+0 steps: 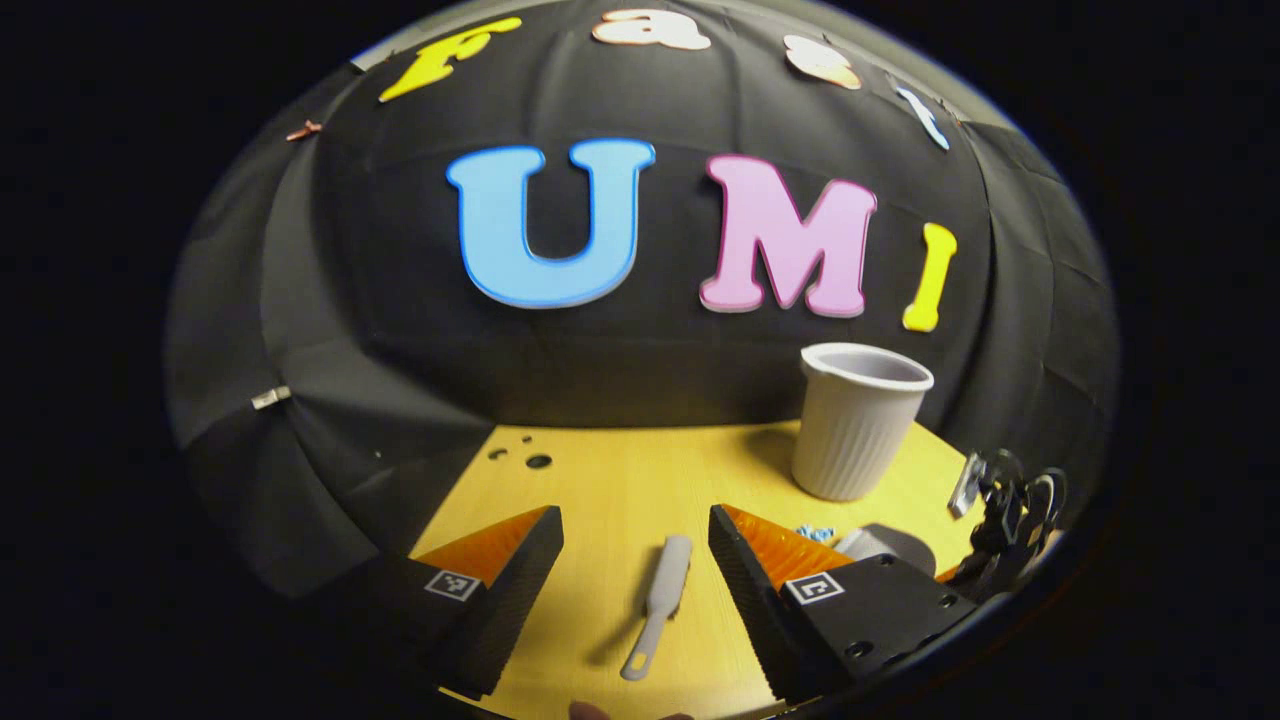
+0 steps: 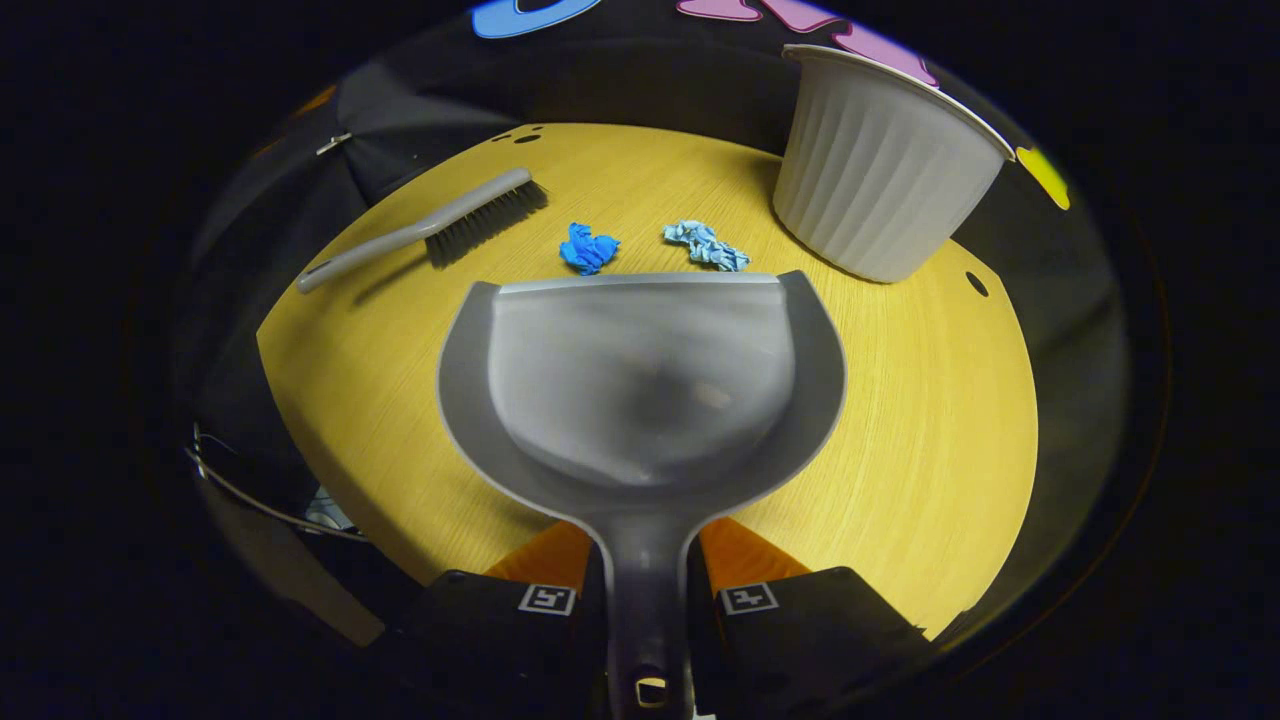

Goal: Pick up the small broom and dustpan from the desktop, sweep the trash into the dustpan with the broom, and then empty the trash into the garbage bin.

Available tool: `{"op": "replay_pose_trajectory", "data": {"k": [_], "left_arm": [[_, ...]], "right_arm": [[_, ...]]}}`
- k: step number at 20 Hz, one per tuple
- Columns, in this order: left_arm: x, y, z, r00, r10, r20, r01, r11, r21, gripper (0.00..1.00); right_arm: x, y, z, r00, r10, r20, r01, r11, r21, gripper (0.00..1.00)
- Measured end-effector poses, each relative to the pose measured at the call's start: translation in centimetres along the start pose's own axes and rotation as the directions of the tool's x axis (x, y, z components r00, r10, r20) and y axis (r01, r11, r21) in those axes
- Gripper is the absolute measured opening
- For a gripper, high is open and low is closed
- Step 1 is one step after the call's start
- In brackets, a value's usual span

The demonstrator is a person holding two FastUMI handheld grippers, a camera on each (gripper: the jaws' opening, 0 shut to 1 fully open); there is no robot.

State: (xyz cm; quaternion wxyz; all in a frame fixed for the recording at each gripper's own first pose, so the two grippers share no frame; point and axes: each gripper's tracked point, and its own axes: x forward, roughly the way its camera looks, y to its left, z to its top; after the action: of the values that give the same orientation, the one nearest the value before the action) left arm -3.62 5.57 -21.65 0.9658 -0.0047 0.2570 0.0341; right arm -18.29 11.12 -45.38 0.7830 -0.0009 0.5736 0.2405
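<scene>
A round wooden tabletop [image 2: 900,420], pale yellow, sits in a booth walled with black cloth. It is the largest thing in both views.

A pale ribbed garbage bin [image 2: 880,170] stands upright at the far right of the table, close to the cloth wall. In the left gripper view the same bin [image 1: 858,420] stands to the right, beyond the fingers.

In the right gripper view, a grey dustpan [image 2: 640,380] lies flat on the table, its wide mouth pointing away towards the bin and the wall. Its handle runs back between the fingers of the right gripper [image 2: 645,600], which are closed against the handle from both sides, low and level with the tabletop. Each finger bears a small square black-and-white marker; no readable writing shows on it.

The small broom [image 2: 440,230] lies on the table to the left of the dustpan, apart from it, bristles towards the far side and handle pointing left and nearer.

Just beyond the dustpan's front lip lie two crumpled scraps of trash: a dark blue paper ball [image 2: 588,248] and a light blue paper ball [image 2: 706,245], side by side and slightly apart.

In the left gripper view, the left gripper [image 1: 636,545] hovers over the table with its fingers spread wide. The broom's handle [image 1: 660,605] lies on the wood in the gap between them, touching neither finger.
</scene>
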Motion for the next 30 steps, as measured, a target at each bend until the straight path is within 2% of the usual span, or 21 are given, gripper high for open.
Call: {"op": "replay_pose_trajectory", "data": {"k": [3, 6, 9, 10, 11, 12, 15, 18, 21, 23, 25, 26, 27, 28, 29, 30], "left_arm": [[2.3, -1.1, -3.8, 0.99, -0.045, -0.133, 0.048, 0.999, 0.021, 0.94], [4.6, -2.0, -8.4, 0.962, -0.078, -0.26, 0.092, 0.995, 0.044, 0.92], [6.8, -2.4, -11.9, 0.931, -0.081, -0.355, 0.107, 0.993, 0.052, 0.8], [7.4, -2.5, -13.3, 0.917, -0.081, -0.391, 0.107, 0.993, 0.044, 0.75], [7.9, -2.5, -14.6, 0.899, -0.08, -0.431, 0.104, 0.994, 0.033, 0.75], [8.3, -2.3, -15.9, 0.879, -0.074, -0.471, 0.098, 0.995, 0.028, 0.71], [9.6, -1.6, -18.8, 0.828, -0.05, -0.559, 0.085, 0.996, 0.037, 0.71], [10.5, -1.7, -20.3, 0.792, -0.049, -0.609, 0.096, 0.994, 0.045, 0.71], [11.2, -1.6, -21.3, 0.762, -0.042, -0.646, 0.105, 0.993, 0.059, 0.65], [11.6, -1.9, -21.8, 0.748, -0.04, -0.662, 0.115, 0.991, 0.071, 0.44], [11.7, -1.8, -22.1, 0.737, -0.031, -0.675, 0.123, 0.988, 0.088, 0.33], [11.8, -1.8, -22.0, 0.742, -0.033, -0.669, 0.131, 0.987, 0.096, 0.28], [11.7, -1.6, -21.8, 0.734, -0.029, -0.678, 0.138, 0.985, 0.107, 0.31], [11.9, -1.6, -21.6, 0.735, -0.023, -0.678, 0.142, 0.983, 0.12, 0.27], [12.2, -1.6, -21.3, 0.739, -0.02, -0.674, 0.15, 0.979, 0.136, 0.33], [12.6, -1.9, -21.2, 0.74, -0.022, -0.672, 0.163, 0.975, 0.148, 0.31]], "right_arm": [[-0.5, -2.6, 0.1, 1.0, -0.005, -0.007, 0.004, 0.999, -0.037, 0.37], [-0.4, -4.9, 0.4, 1.0, -0.004, -0.012, 0.003, 0.999, -0.052, 0.37], [-0.3, -7.0, 0.8, 1.0, -0.016, -0.005, 0.015, 0.995, -0.099, 0.37], [-0.3, -7.4, 0.9, 1.0, -0.01, -0.001, 0.01, 0.995, -0.103, 0.37], [-0.2, -7.5, 0.9, 1.0, 0.003, 0.001, -0.003, 0.995, -0.099, 0.37], [-0.1, -7.5, 0.8, 1.0, 0.017, -0.004, -0.017, 0.995, -0.098, 0.37], [0.2, -7.9, 0.3, 0.999, 0.026, -0.019, -0.028, 0.993, -0.117, 0.37], [0.5, -8.0, 0.1, 0.999, 0.038, -0.028, -0.041, 0.991, -0.126, 0.37], [1.0, -7.9, 0.1, 0.998, 0.05, -0.036, -0.055, 0.99, -0.131, 0.37], [1.3, -7.8, 0.2, 0.997, 0.061, -0.041, -0.066, 0.989, -0.129, 0.37], [1.7, -7.8, 0.2, 0.997, 0.067, -0.046, -0.073, 0.989, -0.131, 0.37], [1.9, -7.9, 0.2, 0.996, 0.068, -0.049, -0.074, 0.988, -0.137, 0.37], [2.0, -8.0, 0.2, 0.996, 0.071, -0.052, -0.077, 0.987, -0.144, 0.37], [2.1, -8.0, 0.2, 0.996, 0.075, -0.057, -0.082, 0.985, -0.149, 0.37], [2.2, -8.0, 0.2, 0.995, 0.082, -0.062, -0.091, 0.984, -0.153, 0.37], [2.3, -7.8, 0.2, 0.994, 0.092, -0.065, -0.101, 0.983, -0.156, 0.37]]}}
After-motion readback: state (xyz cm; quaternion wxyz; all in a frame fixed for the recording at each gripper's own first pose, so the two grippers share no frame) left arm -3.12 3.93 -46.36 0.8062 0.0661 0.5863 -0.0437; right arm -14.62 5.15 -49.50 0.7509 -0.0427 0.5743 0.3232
